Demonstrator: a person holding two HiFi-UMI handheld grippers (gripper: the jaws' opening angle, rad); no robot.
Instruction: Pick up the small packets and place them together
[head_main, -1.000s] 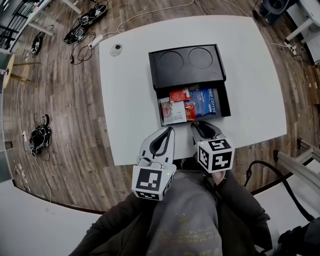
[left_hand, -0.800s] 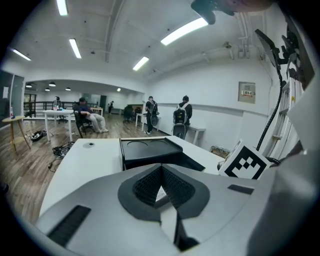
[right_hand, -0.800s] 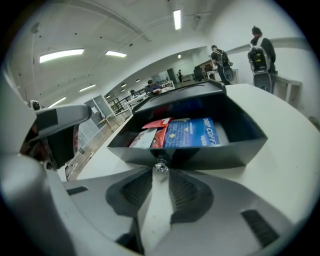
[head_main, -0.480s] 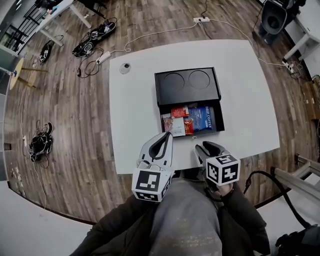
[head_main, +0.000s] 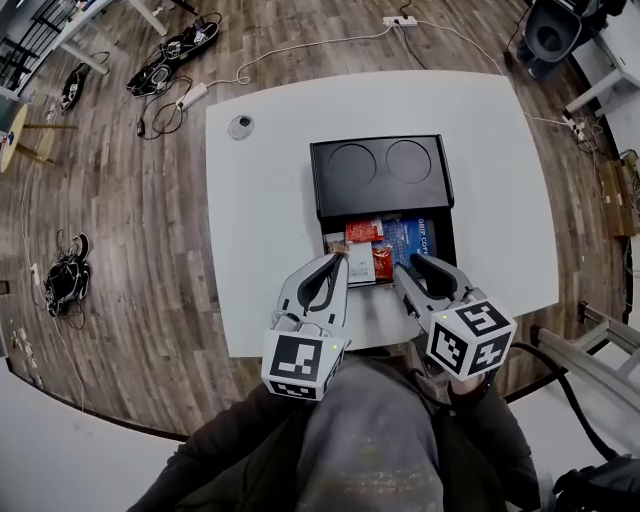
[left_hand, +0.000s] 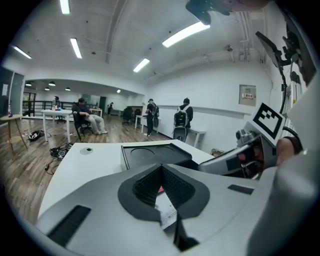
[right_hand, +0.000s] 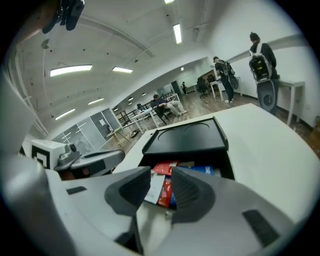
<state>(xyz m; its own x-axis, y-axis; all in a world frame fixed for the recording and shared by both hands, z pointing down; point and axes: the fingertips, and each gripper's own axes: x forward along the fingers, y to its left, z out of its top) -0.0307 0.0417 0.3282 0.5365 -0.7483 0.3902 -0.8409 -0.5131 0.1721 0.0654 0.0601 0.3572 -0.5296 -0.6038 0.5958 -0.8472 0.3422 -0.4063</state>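
2 grey hand-held grippers, dark sleeves
Left gripper and right gripper: pale grey shells, black ribbed pads, white cubes with black square markers at lower centre; dark olive jacket sleeves and grey cloth below.

Head camera: mounted above the person, facing steeply down from well back. It takes in the whole white table, the black box, the left gripper and the right gripper. Left gripper camera: low behind its jaws, facing nearly level across the table. Right gripper camera: close behind its jaws, tilted down into the box. All three views share the box. Each gripper view catches the other gripper at its edge.
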